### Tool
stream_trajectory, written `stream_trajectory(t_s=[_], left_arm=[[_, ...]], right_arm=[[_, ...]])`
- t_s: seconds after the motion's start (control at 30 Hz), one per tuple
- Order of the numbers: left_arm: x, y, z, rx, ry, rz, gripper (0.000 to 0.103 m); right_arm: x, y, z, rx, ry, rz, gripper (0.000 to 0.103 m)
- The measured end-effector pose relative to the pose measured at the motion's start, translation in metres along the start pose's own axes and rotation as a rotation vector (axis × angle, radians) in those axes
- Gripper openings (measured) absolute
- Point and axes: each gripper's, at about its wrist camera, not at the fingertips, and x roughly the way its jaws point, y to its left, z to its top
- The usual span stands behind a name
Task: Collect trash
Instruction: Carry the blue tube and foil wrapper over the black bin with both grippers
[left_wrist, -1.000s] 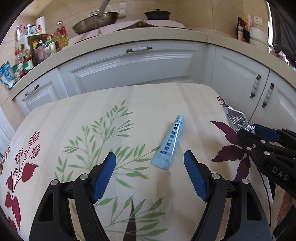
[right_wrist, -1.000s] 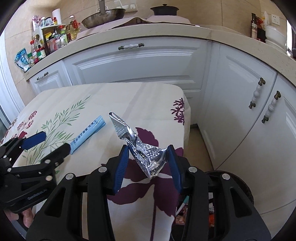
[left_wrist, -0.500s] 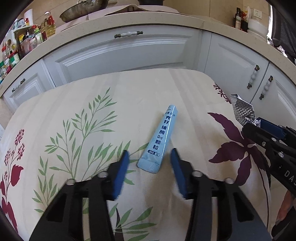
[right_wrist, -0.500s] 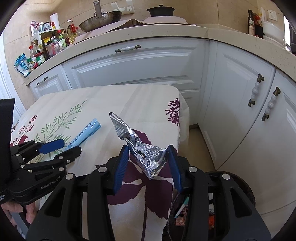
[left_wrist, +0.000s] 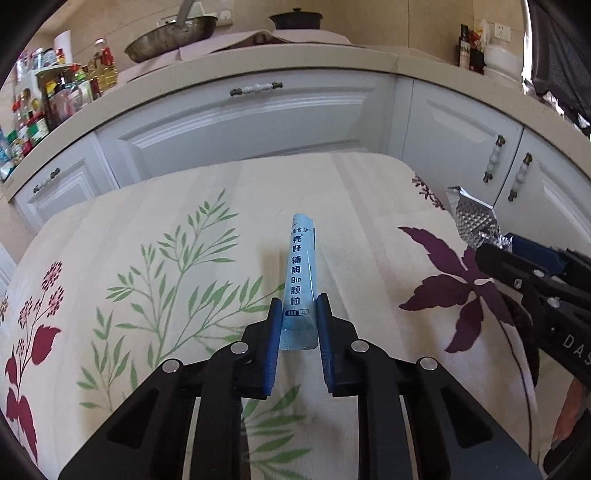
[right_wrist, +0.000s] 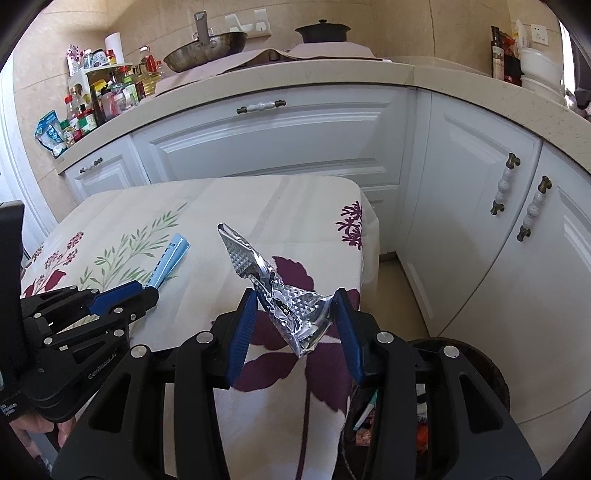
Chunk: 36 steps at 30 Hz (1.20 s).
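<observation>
My left gripper is shut on the near end of a light blue sachet with dark lettering, lifted off the floral tablecloth. The sachet also shows in the right wrist view, sticking out of the left gripper. My right gripper is shut on a crumpled silver foil wrapper and holds it above the table's right edge. The wrapper also shows in the left wrist view, at the tip of the right gripper.
A dark round trash bin with scraps inside stands on the floor below the right gripper, beside the table. White cabinets under a beige counter run behind the table. Bottles and a pan stand on the counter.
My left gripper has moved forward, closed on the blue sachet and lifted it off the cloth. My right gripper has kept its hold on the foil wrapper, nearly still.
</observation>
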Motion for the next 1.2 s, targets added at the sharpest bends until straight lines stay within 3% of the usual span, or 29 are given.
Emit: stream_trajectory(t_s=[0.2, 0.27, 0.67, 1.2], left_arm=[[-0.027, 0.006, -0.008, -0.028, -0.052, 0.022, 0.019], [-0.034, 0.007, -0.010, -0.032, -0.066, 0.030, 0.004], [-0.054, 0.021, -0.030, -0.072, -0.068, 0.043, 0.004], [-0.090, 0.013, -0.041, -0.086, -0.138, 0.043, 0.004]], right_arm=[[-0.016, 0.008, -0.007, -0.005, -0.017, 0.010, 0.042], [-0.022, 0.012, -0.010, -0.007, -0.026, 0.015, 0.042], [-0.046, 0.029, -0.027, -0.026, -0.039, 0.030, 0.042], [-0.081, 0.023, -0.036, -0.008, -0.110, 0.017, 0.042]])
